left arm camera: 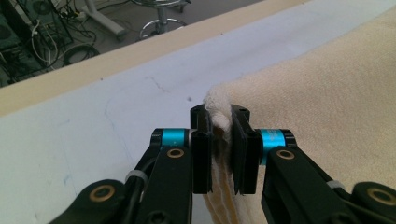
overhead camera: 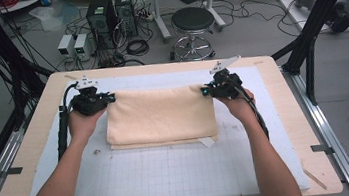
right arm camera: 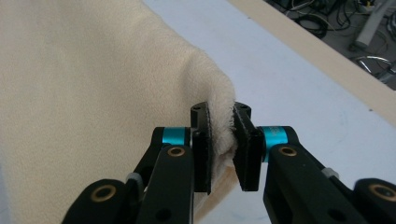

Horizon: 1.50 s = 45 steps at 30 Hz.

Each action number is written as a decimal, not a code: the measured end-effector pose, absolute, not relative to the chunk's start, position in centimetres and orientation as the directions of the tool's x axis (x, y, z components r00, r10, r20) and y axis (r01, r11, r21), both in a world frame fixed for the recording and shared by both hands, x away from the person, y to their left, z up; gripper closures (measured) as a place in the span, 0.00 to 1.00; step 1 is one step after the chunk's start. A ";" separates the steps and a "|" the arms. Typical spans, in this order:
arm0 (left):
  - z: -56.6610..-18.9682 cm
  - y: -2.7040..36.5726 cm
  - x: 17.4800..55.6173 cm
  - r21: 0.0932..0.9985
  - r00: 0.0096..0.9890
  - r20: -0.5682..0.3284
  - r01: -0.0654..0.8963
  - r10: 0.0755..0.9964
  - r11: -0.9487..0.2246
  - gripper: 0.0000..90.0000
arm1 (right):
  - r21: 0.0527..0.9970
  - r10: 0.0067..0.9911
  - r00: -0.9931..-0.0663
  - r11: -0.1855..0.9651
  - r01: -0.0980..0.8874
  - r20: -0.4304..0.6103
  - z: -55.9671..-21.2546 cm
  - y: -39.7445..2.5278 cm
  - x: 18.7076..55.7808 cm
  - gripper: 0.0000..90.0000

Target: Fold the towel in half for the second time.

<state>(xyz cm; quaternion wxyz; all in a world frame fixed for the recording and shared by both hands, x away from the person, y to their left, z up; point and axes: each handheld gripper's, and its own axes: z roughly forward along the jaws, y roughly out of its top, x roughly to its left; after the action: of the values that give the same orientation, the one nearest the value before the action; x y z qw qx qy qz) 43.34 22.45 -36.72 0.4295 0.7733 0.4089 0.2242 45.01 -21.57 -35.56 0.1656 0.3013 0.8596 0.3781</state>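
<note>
Cloth (overhead camera: 160,114) corners pinched btwn both fingers.

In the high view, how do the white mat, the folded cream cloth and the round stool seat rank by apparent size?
1. white mat
2. folded cream cloth
3. round stool seat, though it stands farther from the camera, so it looks smaller than it is.

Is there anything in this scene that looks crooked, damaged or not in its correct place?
Mostly no. The folded cream towel lies square on the grid mat, each far corner pinched by the left gripper and the right gripper. One oddity: a small white tag pokes out askew under its near edge.
</note>
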 end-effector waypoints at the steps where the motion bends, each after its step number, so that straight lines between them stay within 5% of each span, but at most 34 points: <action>1: -36.7 22.3 43.8 0.842 0.555 0.004 0.446 0.832 -0.302 0.87 | 0.750 0.643 -0.764 0.533 0.393 -0.057 -35.6 -21.6 45.0 0.84; 2: -36.8 22.1 44.2 0.836 0.539 0.021 0.452 0.842 -0.310 0.72 | 0.747 0.669 -0.740 0.528 0.404 -0.073 -35.7 -21.7 45.8 0.73; 3: -37.0 22.3 44.4 0.841 0.521 0.019 0.454 0.853 -0.296 0.69 | 0.742 0.671 -0.738 0.529 0.412 -0.069 -36.0 -21.8 46.0 0.70; 16: -40.5 24.6 37.5 0.871 0.665 -0.064 0.401 0.744 -0.285 0.59 | 0.734 0.558 -0.829 0.577 0.358 -0.035 -38.2 -22.5 40.0 0.59; 42: -43.7 23.3 34.4 0.825 0.752 -0.067 0.411 0.656 -0.387 0.60 | 0.746 0.528 -0.849 0.568 0.347 -0.007 -41.4 -23.0 35.6 0.55; 45: -44.1 23.1 34.5 0.820 0.745 -0.061 0.417 0.664 -0.393 0.67 | 0.741 0.527 -0.850 0.576 0.345 -0.013 -41.9 -22.8 35.8 0.59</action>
<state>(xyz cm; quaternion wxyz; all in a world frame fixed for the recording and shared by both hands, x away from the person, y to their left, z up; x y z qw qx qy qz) 34.45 23.14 -44.06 0.4423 0.8229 0.3283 0.1396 35.83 -22.83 -41.89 0.1168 0.2478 0.8799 0.3882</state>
